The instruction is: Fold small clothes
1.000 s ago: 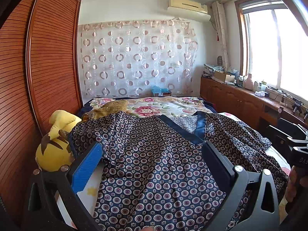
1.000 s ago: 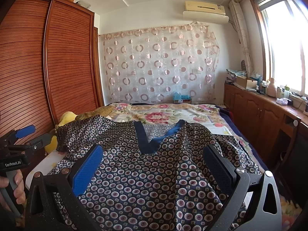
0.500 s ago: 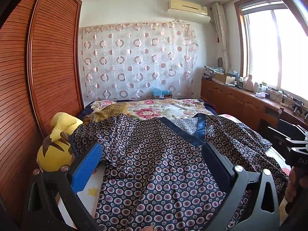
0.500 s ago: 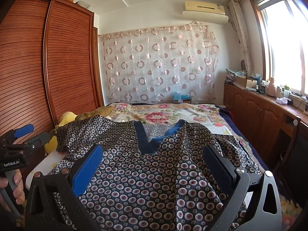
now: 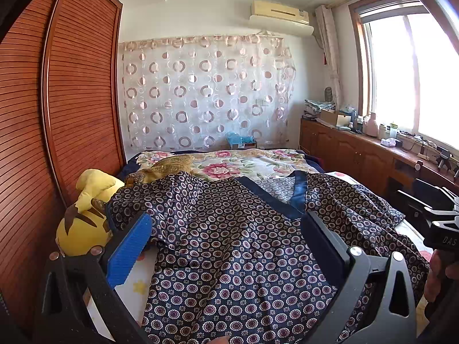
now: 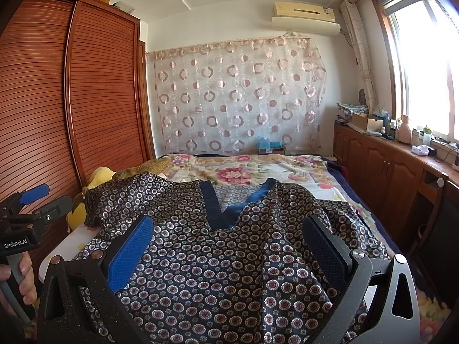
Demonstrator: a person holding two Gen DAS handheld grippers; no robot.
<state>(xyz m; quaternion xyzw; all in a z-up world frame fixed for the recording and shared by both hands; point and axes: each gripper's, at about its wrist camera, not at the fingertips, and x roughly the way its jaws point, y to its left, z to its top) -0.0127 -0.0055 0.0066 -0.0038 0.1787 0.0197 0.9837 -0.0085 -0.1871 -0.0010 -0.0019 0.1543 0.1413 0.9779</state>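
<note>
A dark navy top with a circle print and a blue V-neck band (image 5: 298, 197) lies spread on the bed, rumpled, neck toward the far end; it shows in the left wrist view (image 5: 229, 258) and the right wrist view (image 6: 218, 261). My left gripper (image 5: 226, 240) is open and empty, jaws wide apart above the top's left part. My right gripper (image 6: 228, 243) is open and empty above the top's middle. The left gripper also shows at the left edge of the right wrist view (image 6: 31, 203).
A yellow plush toy (image 5: 83, 220) lies at the bed's left edge against the wooden wardrobe (image 5: 57, 120). A floral bedspread (image 5: 238, 163) covers the far bed. Wooden cabinets (image 6: 396, 172) with clutter run along the right wall under the window.
The left wrist view has tilted up slightly, so the bed sits a little lower in frame. The right gripper and the garment have not visibly moved.
</note>
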